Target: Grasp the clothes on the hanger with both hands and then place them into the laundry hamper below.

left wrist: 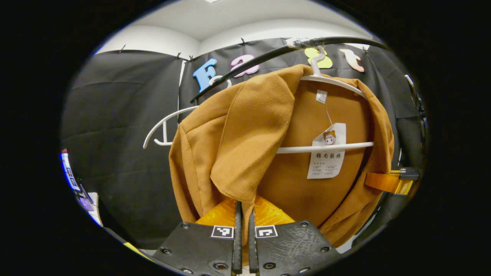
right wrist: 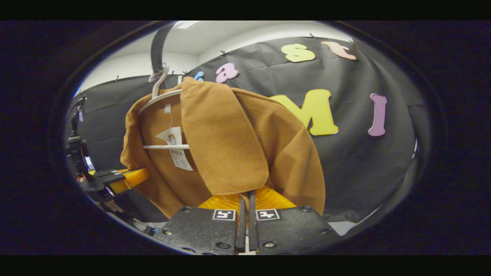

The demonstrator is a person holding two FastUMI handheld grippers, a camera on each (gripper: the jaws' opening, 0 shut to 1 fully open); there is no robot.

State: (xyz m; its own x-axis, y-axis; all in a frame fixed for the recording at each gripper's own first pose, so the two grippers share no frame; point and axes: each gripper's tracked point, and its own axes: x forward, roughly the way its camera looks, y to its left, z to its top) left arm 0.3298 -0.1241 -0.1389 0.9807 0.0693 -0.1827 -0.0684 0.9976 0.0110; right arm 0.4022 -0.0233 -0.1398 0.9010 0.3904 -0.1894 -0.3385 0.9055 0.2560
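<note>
Left gripper [left wrist: 244,214] clamping front flap of mustard-brown woven jacket [left wrist: 238,145] hanging on white plastic hanger [left wrist: 326,147]; right gripper [right wrist: 245,209] pinching opposite flap.

Jacket [left wrist: 245,153] hem (behind the grippers) and label print unreadable

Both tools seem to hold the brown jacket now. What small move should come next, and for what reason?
Probably lift both tools a little and draw the brown jacket off the white hanger. The left tool and the right tool each look closed on a lapel edge, yet the jacket's shoulders still rest over the hanger, which hangs from the black rail. It must come free before going down to the hamper.
</note>
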